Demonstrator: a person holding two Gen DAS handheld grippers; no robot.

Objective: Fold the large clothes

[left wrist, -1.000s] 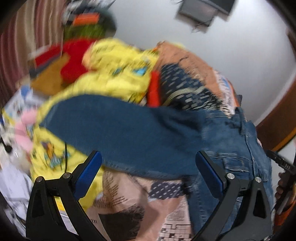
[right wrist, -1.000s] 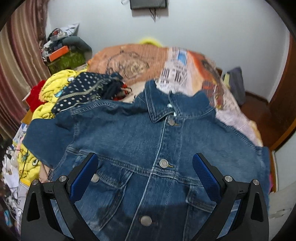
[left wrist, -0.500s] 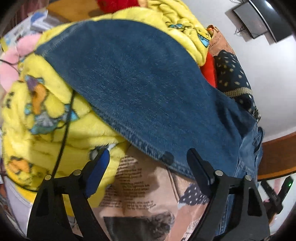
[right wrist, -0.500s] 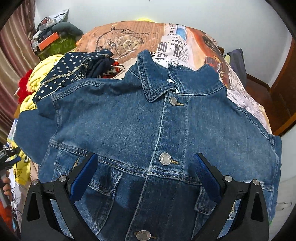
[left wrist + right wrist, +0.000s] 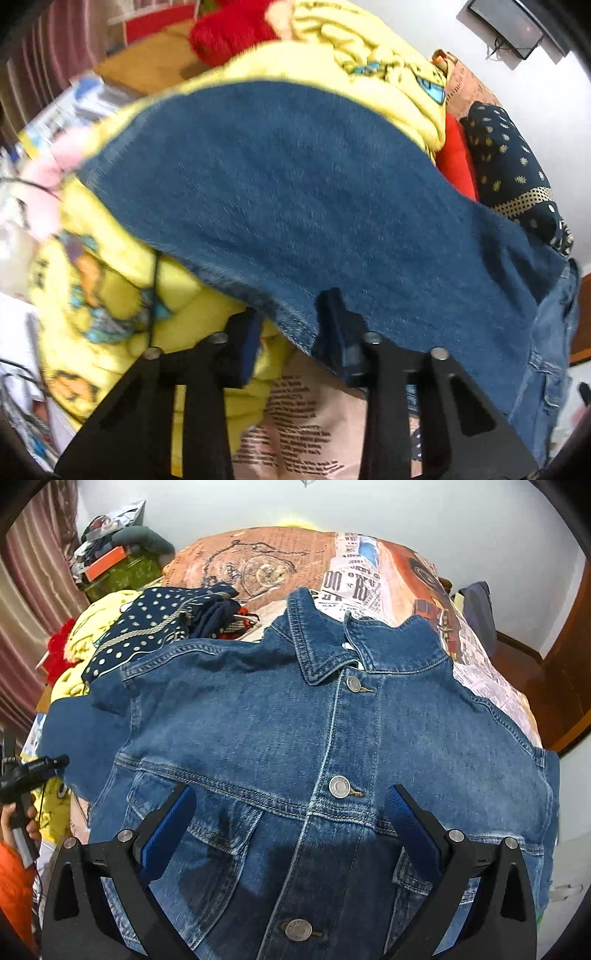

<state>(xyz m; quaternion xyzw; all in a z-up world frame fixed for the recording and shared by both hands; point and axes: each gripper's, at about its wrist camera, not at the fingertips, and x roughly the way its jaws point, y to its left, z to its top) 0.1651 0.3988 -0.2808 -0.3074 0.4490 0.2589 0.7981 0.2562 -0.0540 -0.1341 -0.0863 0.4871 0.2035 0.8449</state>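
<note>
1. Dark blue denim jacket [image 5: 332, 738] lies face-up, buttoned, flat on newspaper-print bedspread [image 5: 354, 579]; no fold made yet, judging by layout. Sleeves + body still to do.
2. Left gripper [image 5: 288, 325]: jaws just been closing, now narrow, around lower edge of the jacket's left sleeve [image 5: 295, 192]; firm clamp can't tell, blur.
3. Right gripper [image 5: 291, 812]: jaws wide apart, hovers over jacket front, holds nothing.

Jacket [image 5: 295, 738] on bed [image 5: 369, 572], blanket [image 5: 110, 295] beside

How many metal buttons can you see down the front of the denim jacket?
3 on the denim jacket: one under the collar, one mid-chest, one near the bottom edge of the right wrist view. Lower ones may be out of frame.
</note>
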